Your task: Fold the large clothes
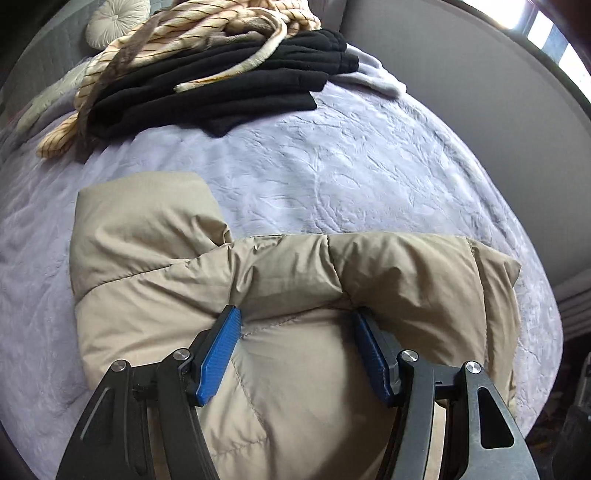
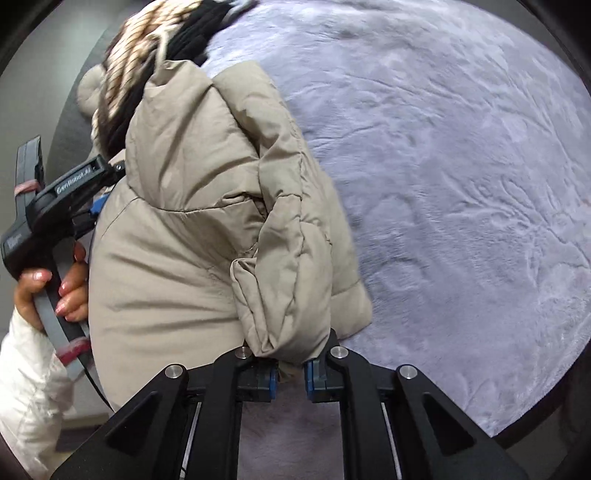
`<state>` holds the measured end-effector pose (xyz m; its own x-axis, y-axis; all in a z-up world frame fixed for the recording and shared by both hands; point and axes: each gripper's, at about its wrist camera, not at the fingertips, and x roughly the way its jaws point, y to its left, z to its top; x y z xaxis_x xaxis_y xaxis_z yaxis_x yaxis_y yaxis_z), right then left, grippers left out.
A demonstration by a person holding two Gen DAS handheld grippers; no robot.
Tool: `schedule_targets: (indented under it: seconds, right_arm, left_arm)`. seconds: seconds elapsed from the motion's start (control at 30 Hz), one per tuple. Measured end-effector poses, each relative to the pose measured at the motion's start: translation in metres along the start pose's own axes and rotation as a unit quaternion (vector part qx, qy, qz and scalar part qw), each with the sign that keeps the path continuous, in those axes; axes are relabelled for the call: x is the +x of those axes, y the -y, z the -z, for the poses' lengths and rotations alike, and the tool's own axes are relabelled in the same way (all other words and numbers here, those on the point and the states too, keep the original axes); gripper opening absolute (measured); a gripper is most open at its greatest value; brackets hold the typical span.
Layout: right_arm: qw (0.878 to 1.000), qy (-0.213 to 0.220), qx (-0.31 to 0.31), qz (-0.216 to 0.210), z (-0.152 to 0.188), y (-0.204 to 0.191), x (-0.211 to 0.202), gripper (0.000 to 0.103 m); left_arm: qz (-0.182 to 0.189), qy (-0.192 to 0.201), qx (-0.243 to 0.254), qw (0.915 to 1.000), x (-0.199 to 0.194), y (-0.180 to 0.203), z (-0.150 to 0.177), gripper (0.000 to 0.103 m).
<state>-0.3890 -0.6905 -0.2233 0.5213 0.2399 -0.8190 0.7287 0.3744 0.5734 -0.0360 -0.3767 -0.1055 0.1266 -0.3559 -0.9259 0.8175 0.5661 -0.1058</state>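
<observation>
Jacket [image 1: 295, 332], beige puffer, lies bunched on the lavender bedspread [image 1: 351, 166], near my edge of the bed.

Left wrist view: my left gripper [image 1: 295, 321] is spread wide, blue pads [image 1: 218, 354] pressing into the jacket on either side of a padded ridge. Fabric bulges between the fingers; not pinched, jaws well apart. One folded section of the jacket sticks out to the upper left. Far side of the bed: black clothes [image 1: 221, 88] stacked, striped cream cloth [image 1: 177, 40] draped over them, round cushion [image 1: 118, 20] behind. Grey wall panel at right.

Right wrist view: my right gripper [image 2: 290, 373] is narrow, pads close together with a bit of jacket [image 2: 207, 184] hem between them. Fingertips mostly hidden under the puffy sleeve, so I can't tell for sure whether it's a firm pinch, but cloth sits in the gap. Jacket mounds up ahead of the gripper. Left gripper [image 2: 98, 205] shows at the jacket's far left edge, held by my hand [image 2: 55, 291], white sleeve [image 2: 29, 387] below. Bedspread [image 2: 461, 184] fills the right. Striped cloth [image 2: 136, 48] and black clothes [image 2: 199, 29] at top left.
</observation>
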Motion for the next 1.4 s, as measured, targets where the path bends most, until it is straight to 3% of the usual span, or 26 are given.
schedule_targets:
  seconds: [0.1, 0.23, 0.3, 0.37, 0.5, 0.57, 0.63, 0.83, 0.97, 1.13, 1.27, 1.3, 1.33, 1.4]
  right_arm:
    - [1.0, -0.001, 0.0, 0.012, -0.007, 0.006, -0.023, 0.024]
    - [0.994, 0.074, -0.074, 0.034, -0.003, -0.016, -0.08, 0.024]
    - [0.99, 0.081, -0.114, 0.025, -0.004, -0.033, -0.085, 0.024]
    - [0.987, 0.06, -0.144, 0.029, -0.015, -0.055, -0.067, 0.024]
    - [0.985, -0.015, -0.156, 0.069, -0.034, -0.046, -0.006, 0.024]
    - [0.987, -0.038, -0.144, 0.059, -0.037, -0.035, 0.011, 0.024]
    - [0.988, -0.043, -0.138, 0.051, -0.038, -0.029, 0.013, 0.024]
    - [0.987, -0.048, -0.145, 0.048, -0.058, -0.034, -0.008, 0.025]
    - [0.988, -0.029, -0.148, 0.029, -0.072, -0.035, -0.036, 0.044]
    - [0.987, -0.009, -0.155, 0.031, -0.096, -0.038, -0.048, 0.052]
    - [0.987, -0.011, -0.155, 0.035, -0.105, -0.038, -0.041, 0.073]
    - [0.987, -0.013, -0.157, 0.035, -0.103, -0.039, -0.038, 0.082]
    - [0.987, -0.016, -0.158, 0.035, -0.104, -0.039, -0.037, 0.085]
    - [0.986, -0.018, -0.165, 0.03, -0.099, -0.043, -0.037, 0.086]
  left_arm:
    - [-0.011, -0.001, 0.006, 0.9999, 0.0, 0.002, 0.001, 0.063]
    - [-0.013, -0.004, -0.001, 0.9999, -0.003, -0.006, 0.001, 0.063]
    - [-0.019, -0.004, 0.0, 0.9998, -0.005, -0.006, 0.0, 0.063]
    - [-0.032, -0.005, -0.002, 0.9995, -0.01, -0.005, 0.001, 0.063]
    - [-0.053, -0.015, -0.011, 0.9984, -0.033, -0.006, 0.006, 0.064]
    - [-0.053, -0.021, -0.016, 0.9982, -0.051, -0.01, 0.013, 0.067]
    - [-0.057, -0.028, -0.024, 0.9977, -0.067, -0.014, 0.023, 0.077]
    - [-0.068, -0.055, -0.057, 0.9945, -0.092, -0.024, 0.052, 0.077]
    - [-0.071, -0.068, -0.062, 0.9932, -0.096, -0.026, 0.067, 0.077]
    - [-0.067, -0.08, -0.075, 0.9917, -0.095, -0.029, 0.079, 0.077]
    - [-0.066, -0.085, -0.08, 0.991, -0.096, -0.031, 0.083, 0.077]
    - [-0.066, -0.087, -0.081, 0.9907, -0.096, -0.031, 0.084, 0.085]
    - [-0.07, -0.089, -0.083, 0.9901, -0.096, -0.032, 0.086, 0.094]
    - [-0.07, -0.088, -0.085, 0.99, -0.097, -0.035, 0.09, 0.096]
